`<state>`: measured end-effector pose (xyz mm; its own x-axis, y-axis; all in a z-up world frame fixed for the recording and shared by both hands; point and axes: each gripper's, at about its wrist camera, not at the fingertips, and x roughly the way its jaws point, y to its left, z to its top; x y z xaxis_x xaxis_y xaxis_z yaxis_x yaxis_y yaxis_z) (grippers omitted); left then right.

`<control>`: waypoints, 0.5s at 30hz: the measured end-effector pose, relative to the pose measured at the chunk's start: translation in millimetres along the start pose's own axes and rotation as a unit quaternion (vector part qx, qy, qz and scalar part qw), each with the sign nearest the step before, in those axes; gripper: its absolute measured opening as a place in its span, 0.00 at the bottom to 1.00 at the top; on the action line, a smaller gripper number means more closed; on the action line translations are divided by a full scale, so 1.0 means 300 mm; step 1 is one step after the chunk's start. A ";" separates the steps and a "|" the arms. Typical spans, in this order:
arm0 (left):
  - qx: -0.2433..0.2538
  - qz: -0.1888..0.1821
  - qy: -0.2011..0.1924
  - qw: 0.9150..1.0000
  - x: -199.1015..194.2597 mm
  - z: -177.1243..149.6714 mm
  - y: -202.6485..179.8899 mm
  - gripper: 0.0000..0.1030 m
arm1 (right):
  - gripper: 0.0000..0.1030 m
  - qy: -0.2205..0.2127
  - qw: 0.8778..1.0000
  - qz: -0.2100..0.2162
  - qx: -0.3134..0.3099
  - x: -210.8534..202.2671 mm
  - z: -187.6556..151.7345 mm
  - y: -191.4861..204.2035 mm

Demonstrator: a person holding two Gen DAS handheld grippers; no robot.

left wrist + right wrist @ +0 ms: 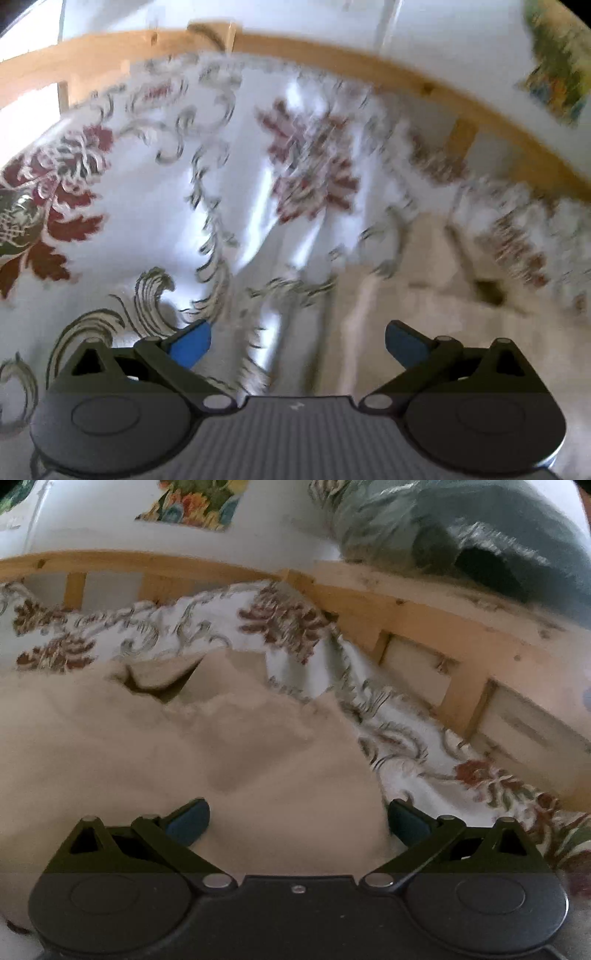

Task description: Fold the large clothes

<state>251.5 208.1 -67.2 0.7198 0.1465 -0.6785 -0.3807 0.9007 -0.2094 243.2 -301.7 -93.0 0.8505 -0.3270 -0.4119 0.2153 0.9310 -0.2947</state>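
A large beige garment (184,746) lies spread on a bed covered by a white floral sheet (155,635). In the right wrist view it fills the middle and left, with a dark neck opening (155,688) at its far end. My right gripper (297,821) is open just above the garment's near part, its right finger by the garment's right edge. In the blurred left wrist view the garment (406,295) lies at the lower right. My left gripper (297,341) is open and empty over the floral sheet (166,221) and the garment's left edge.
A wooden bed frame (406,613) runs along the far and right sides; it also shows in the left wrist view (332,59). A grey-green blanket (461,535) is piled beyond the frame at the upper right. A colourful floral picture (192,502) is on the white wall.
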 end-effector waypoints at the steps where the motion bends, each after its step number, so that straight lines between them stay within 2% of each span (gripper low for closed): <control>1: 0.004 -0.014 -0.015 1.000 -0.032 -0.014 -0.022 0.99 | 0.99 -0.023 1.000 -0.002 -0.003 -0.025 0.010 0.005; 4: 0.040 -0.057 -0.037 0.997 -0.082 -0.040 -0.123 0.99 | 0.99 -0.111 0.993 0.013 -0.032 -0.119 0.041 0.055; 5: 0.056 -0.075 -0.037 0.995 -0.086 -0.051 -0.168 0.99 | 0.99 -0.127 0.991 0.026 -0.043 -0.137 0.048 0.081; 7: 0.095 -0.108 -0.026 0.989 -0.073 -0.076 -0.271 0.99 | 0.99 -0.121 0.988 0.066 -0.066 -0.141 0.078 0.145; 9: 0.152 -0.130 -0.009 0.980 -0.045 -0.119 -0.378 0.99 | 0.99 -0.119 0.983 0.115 -0.083 -0.129 0.105 0.206; 11: 0.219 -0.140 -0.001 0.966 -0.020 -0.175 -0.457 0.99 | 0.99 -0.134 0.973 0.159 -0.097 -0.120 0.125 0.257; 12: 0.252 -0.136 -0.014 0.958 -0.016 -0.206 -0.482 0.99 | 0.99 -0.142 0.970 0.171 -0.102 -0.111 0.129 0.281; 14: 0.272 -0.127 -0.030 0.954 -0.006 -0.236 -0.492 0.99 | 0.99 -0.137 0.967 0.183 -0.114 -0.082 0.123 0.322; 15: 0.268 -0.122 -0.018 0.955 0.012 -0.236 -0.489 1.00 | 0.99 -0.126 0.968 0.181 -0.122 -0.060 0.114 0.340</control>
<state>268.8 47.6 -88.9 0.7726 -0.0888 -0.6286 0.1461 0.9885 0.0399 266.2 -195.2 -86.3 0.9456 0.0918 -0.3120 -0.2121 0.9013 -0.3778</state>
